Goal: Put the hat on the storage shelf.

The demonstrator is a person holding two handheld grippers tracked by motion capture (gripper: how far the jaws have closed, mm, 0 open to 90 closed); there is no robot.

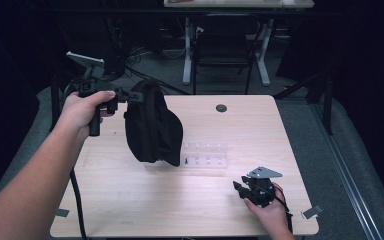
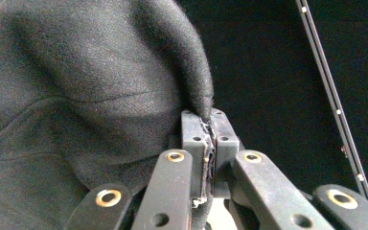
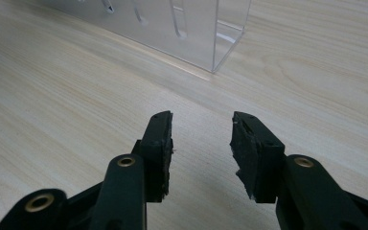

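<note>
A black cloth bag (image 1: 152,125) hangs in the air over the left half of the wooden table (image 1: 130,200), its lower end just above the top. My left gripper (image 1: 130,96) is shut on the bag's upper edge, and in the left gripper view the fabric (image 2: 76,105) is pinched between the closed jaws of that gripper (image 2: 207,120). A clear plastic divided box (image 1: 206,155) lies at the table's middle, partly behind the bag. My right gripper (image 1: 240,189) rests low near the front right, open and empty (image 3: 201,136), pointing toward the box's corner (image 3: 215,43).
A dark round grommet (image 1: 221,108) sits in the table near its far edge. Beyond the table stand a black chair (image 1: 225,45) and white desk legs (image 1: 187,50). Tape marks (image 1: 312,211) lie by the table's front corners. Bare wood spreads across the front.
</note>
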